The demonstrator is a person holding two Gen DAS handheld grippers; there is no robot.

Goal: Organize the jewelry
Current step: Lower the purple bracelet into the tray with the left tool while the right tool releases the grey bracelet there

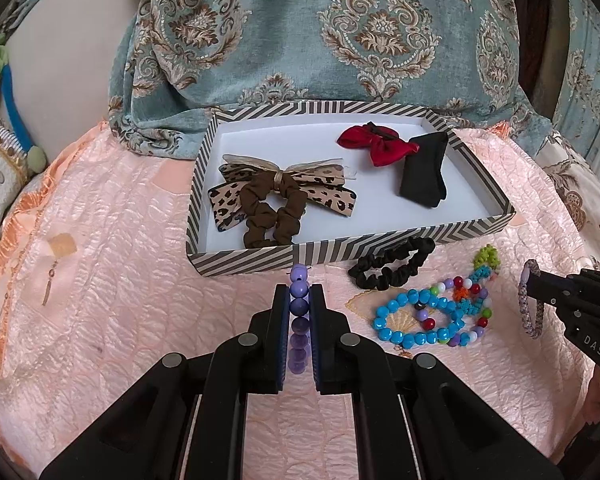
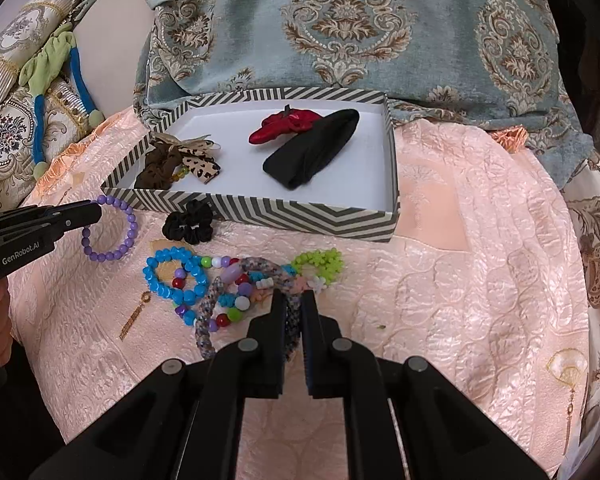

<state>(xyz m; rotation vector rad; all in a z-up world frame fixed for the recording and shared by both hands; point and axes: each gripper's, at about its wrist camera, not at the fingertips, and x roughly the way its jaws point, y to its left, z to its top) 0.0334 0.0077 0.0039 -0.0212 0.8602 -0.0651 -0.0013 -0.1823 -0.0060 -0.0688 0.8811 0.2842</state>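
Markings: "GenRobot.AI" on my left tongs' (image 2: pixel 96 213) body; "DAS" on my right tongs' (image 1: pixel 530 282) body.

Left tongs: level above the pink quilt (image 1: pixel 100 280), closed narrow on the purple bead bracelet (image 1: pixel 299 312), just short of the striped box (image 1: pixel 244 260).

Right tongs: pointing forward, pinching the speckled woven bracelet (image 2: pixel 214 300) over the bead pile.

Blue bead bracelet (image 1: pixel 404 320) and black scrunchie (image 1: pixel 392 264): on the quilt beside the box.

Box holds: leopard bow (image 1: pixel 280 188), red bow (image 1: pixel 374 142), black band (image 1: pixel 424 176).
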